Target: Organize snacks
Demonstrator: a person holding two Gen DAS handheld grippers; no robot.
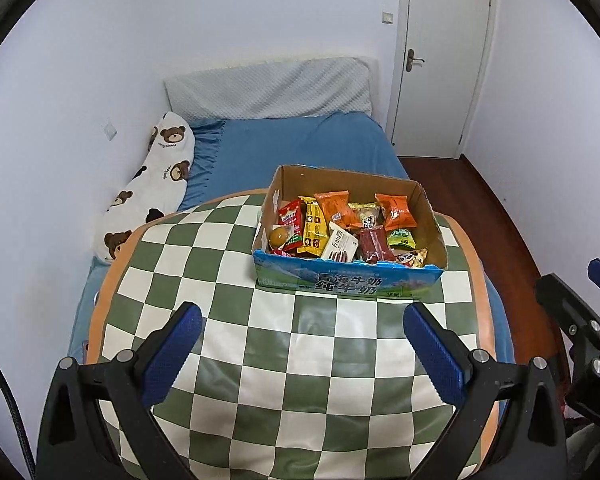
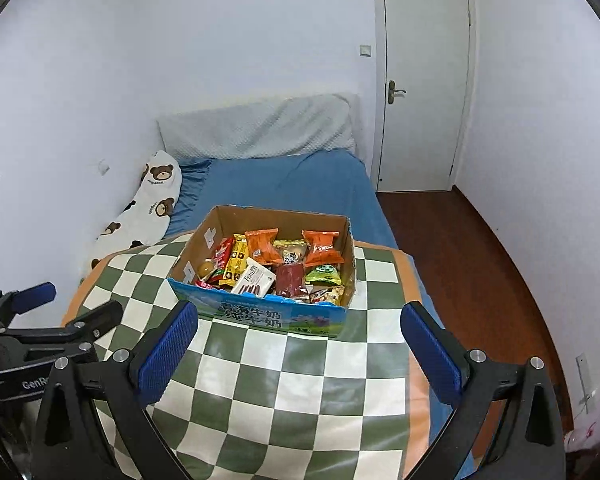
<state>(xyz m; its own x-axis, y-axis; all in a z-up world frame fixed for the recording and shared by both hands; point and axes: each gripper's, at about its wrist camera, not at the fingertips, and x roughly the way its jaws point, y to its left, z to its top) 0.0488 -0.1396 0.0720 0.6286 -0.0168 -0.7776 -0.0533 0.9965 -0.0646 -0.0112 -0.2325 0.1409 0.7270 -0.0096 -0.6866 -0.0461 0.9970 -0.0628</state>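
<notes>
An open cardboard box with a blue printed front stands on the green-and-white checkered table. It holds several snack packets: orange ones, a yellow one, a red one, a white Franzzi box and a dark red bar. My left gripper is open and empty, short of the box front. My right gripper is open and empty, its fingertips level with the box front. The snacks show in the right wrist view too.
The table stands against a bed with a blue sheet, a grey pillow and a bear-print pillow along the left wall. A white door and a wooden floor lie to the right.
</notes>
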